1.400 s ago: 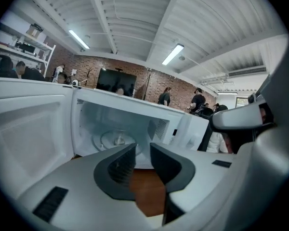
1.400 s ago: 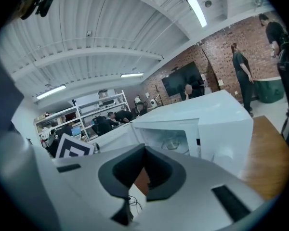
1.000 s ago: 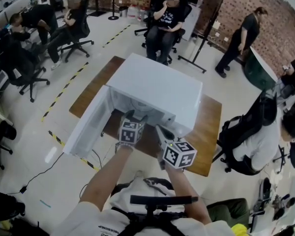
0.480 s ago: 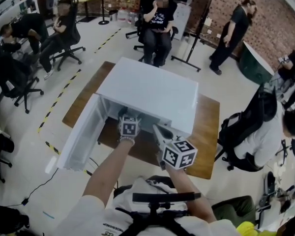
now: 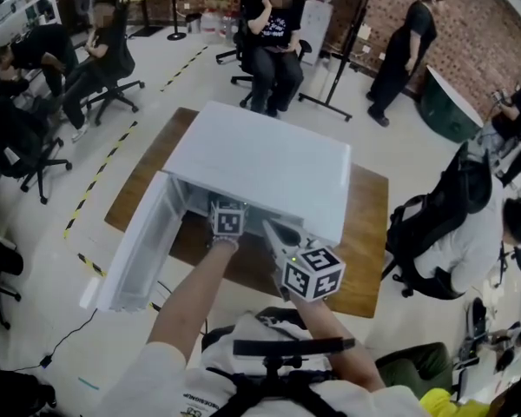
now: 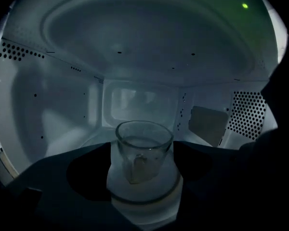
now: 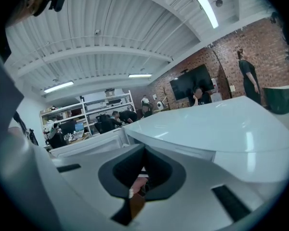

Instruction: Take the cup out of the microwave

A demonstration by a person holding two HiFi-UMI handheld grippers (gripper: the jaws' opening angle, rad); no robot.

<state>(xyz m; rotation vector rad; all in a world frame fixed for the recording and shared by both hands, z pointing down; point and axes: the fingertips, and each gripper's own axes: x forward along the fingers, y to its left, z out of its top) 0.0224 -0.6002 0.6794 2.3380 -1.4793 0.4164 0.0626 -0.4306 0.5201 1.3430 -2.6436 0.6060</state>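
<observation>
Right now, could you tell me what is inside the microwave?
A glass cup stands upright on the turntable, between the left gripper's jaws, which have just been opening. Those jaws hide the floor at both sides.

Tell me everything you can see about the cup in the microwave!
The cup is clear glass, round, no handle showing, with something pale low inside. It stands upright on the round turntable inside the white microwave. The left claw, whose jaws have just been opening, sits around it without pressing it.
</observation>
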